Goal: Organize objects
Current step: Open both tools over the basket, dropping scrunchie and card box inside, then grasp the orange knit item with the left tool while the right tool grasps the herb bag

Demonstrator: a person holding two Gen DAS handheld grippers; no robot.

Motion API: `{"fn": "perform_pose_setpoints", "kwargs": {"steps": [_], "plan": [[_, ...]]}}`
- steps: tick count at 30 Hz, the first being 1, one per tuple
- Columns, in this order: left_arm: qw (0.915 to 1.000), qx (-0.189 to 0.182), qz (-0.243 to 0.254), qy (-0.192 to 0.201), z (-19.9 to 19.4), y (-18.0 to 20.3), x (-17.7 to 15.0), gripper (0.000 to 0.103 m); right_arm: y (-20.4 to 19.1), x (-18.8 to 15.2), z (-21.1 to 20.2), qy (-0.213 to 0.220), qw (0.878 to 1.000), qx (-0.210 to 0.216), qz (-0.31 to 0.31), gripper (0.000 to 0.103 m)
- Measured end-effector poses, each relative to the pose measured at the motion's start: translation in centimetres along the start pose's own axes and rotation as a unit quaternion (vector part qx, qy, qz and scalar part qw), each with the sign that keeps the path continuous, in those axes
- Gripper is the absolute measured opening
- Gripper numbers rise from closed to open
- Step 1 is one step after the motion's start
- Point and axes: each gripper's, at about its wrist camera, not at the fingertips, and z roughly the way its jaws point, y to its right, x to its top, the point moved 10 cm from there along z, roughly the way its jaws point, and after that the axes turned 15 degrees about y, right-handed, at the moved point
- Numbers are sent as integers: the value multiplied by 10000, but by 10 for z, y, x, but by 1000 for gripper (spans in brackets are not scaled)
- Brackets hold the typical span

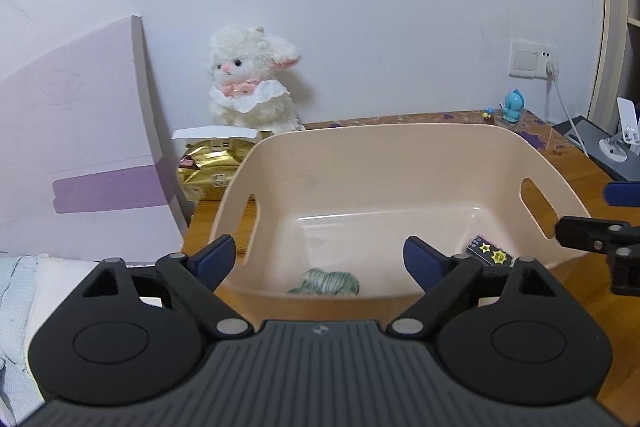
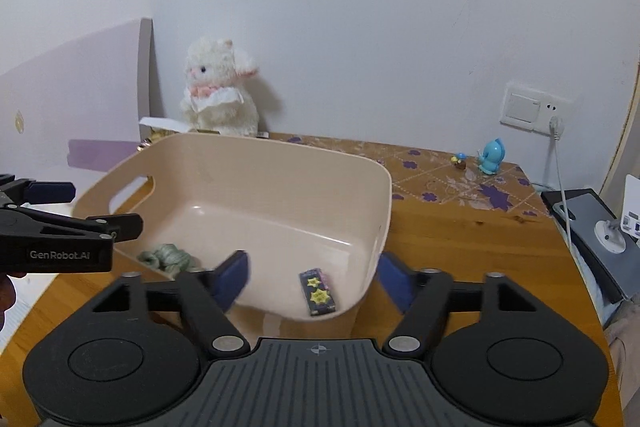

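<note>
Left tongs (image 1: 320, 259): spread wide and empty, poised over the near rim of the bin, its blue pads (image 1: 218, 259) on either side of that rim.
Right tongs (image 2: 312, 279): spread wide and empty, straddling the bin's near right corner, one pad inside the wall and one outside.
Bin (image 2: 280, 163): beige plastic tub with slot handles, standing on the counter between both tongs.
Bin contents: a crumpled green cloth (image 2: 168, 257) lies at the near left of the floor; a small dark box with yellow stars (image 2: 318, 291) lies flat at the near right, well apart from the cloth.
Counter (image 2: 460, 255): orange-brown wood, with a floral mat (image 2: 432, 175) laid along the back.
Back of counter: a white plush lamb (image 1: 252, 79) sits against the wall on a white box, above a gold foil packet (image 1: 212, 167); a small blue figurine (image 2: 492, 157) stands on the mat beside a tiny toy.
Room: pale wall with a switch and socket plate (image 2: 532, 107), a white cable plugged in; a lilac board (image 1: 80, 147) leans at the left.
</note>
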Motion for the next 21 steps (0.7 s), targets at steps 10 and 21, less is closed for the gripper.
{"fn": "perform_pose_setpoints", "kwargs": {"steps": [10, 21], "plan": [[9996, -59, -93, -274, -37, -21, -39, 99, -1, -27, -34, -226, 9996, -34, 158, 103], [9962, -194, 182, -828, -24, -21, -97, 99, -4, -91, -30, -1039, 9938, 67, 381, 103]]}}
